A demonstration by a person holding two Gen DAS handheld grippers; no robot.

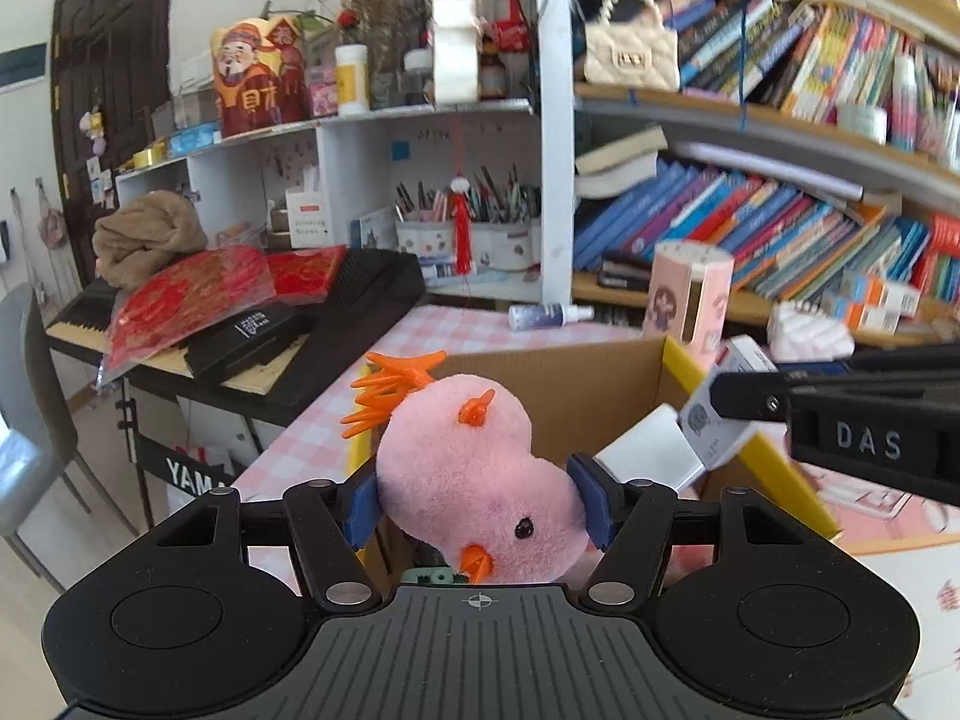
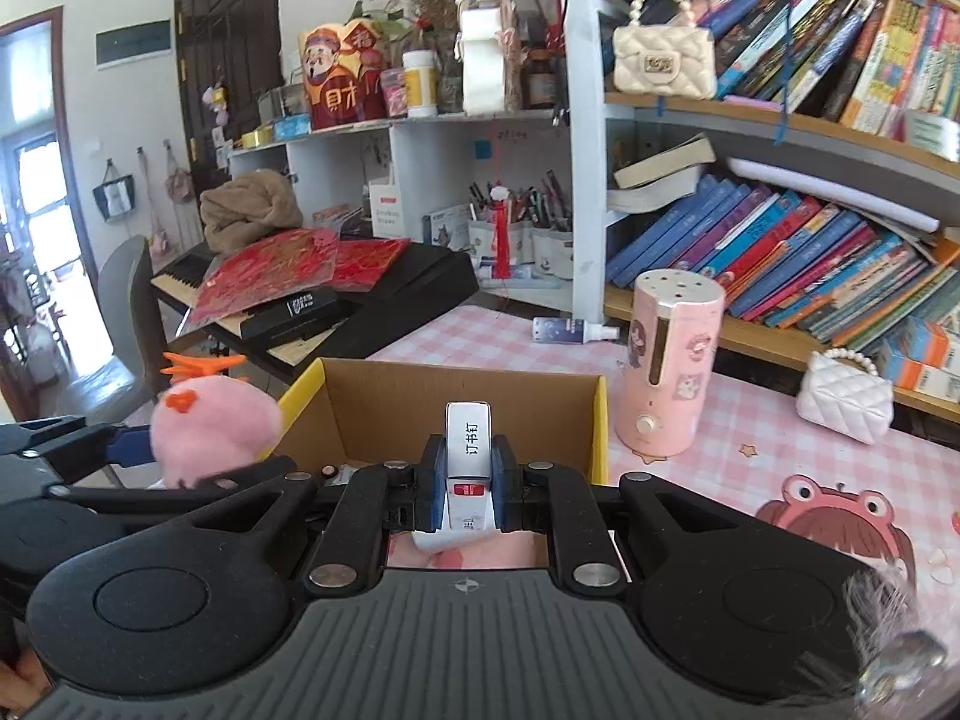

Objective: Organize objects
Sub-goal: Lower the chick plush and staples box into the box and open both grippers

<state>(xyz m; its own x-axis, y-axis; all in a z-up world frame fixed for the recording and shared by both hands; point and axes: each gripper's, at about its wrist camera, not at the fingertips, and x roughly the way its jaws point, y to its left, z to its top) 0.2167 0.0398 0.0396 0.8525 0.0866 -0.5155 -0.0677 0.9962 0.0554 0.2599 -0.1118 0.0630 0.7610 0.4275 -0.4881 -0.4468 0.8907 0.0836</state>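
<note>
**Both tongs loaded at the box**

The left gripper (image 1: pixel 480 507), at lower centre of its view, clamps a pink plush chick (image 1: pixel 474 474). The right gripper (image 2: pixel 469 483) pinches a small white staple box (image 2: pixel 468 468) upright. Both hover at the open cardboard box (image 2: pixel 456 402) on the pink checked table (image 2: pixel 516 342).

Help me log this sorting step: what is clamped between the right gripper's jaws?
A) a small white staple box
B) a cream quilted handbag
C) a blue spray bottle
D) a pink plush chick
A: the right gripper is shut on the small white staple box, held above the open cardboard box.
</note>
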